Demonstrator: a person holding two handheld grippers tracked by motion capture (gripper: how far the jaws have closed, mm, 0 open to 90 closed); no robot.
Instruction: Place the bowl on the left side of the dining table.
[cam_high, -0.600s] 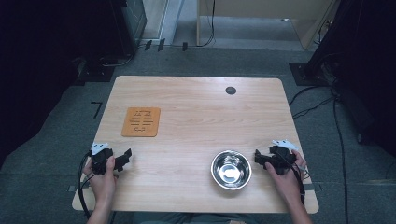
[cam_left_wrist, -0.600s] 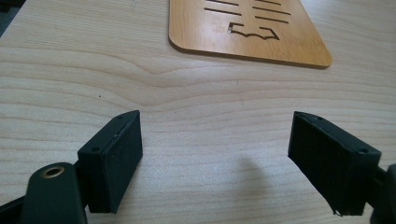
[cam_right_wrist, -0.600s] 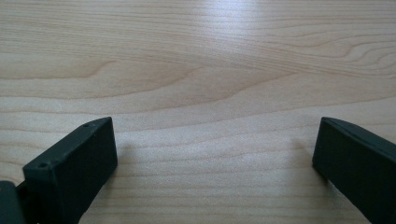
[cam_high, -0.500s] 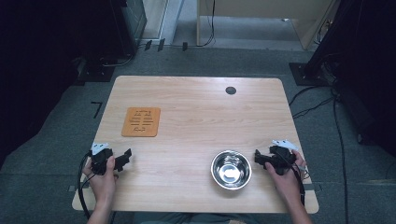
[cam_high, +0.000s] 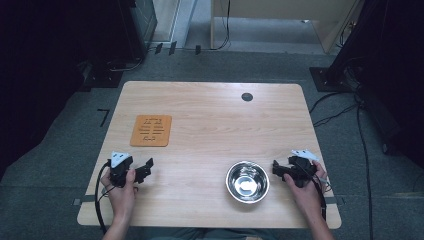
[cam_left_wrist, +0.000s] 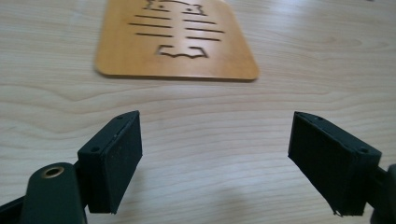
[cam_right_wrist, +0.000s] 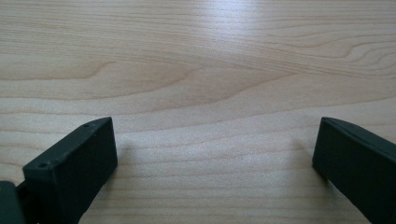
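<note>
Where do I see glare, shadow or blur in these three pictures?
High view: the steel bowl shows bright reflections and the floor around the table is very dark. Left gripper view: the trivet is fairly sharp, with soft shadows under the left gripper. Right gripper view: pale glare on the wood at the top; the right gripper looks slightly soft.

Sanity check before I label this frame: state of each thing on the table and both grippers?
steel bowl: upright, empty, standing on the table next to the right gripper.
wooden trivet: lying flat, untouched, ahead of the left gripper.
left gripper: jaws open, nothing between them, low over the table.
right gripper: jaws open, nothing between them, bare wood ahead.
</note>
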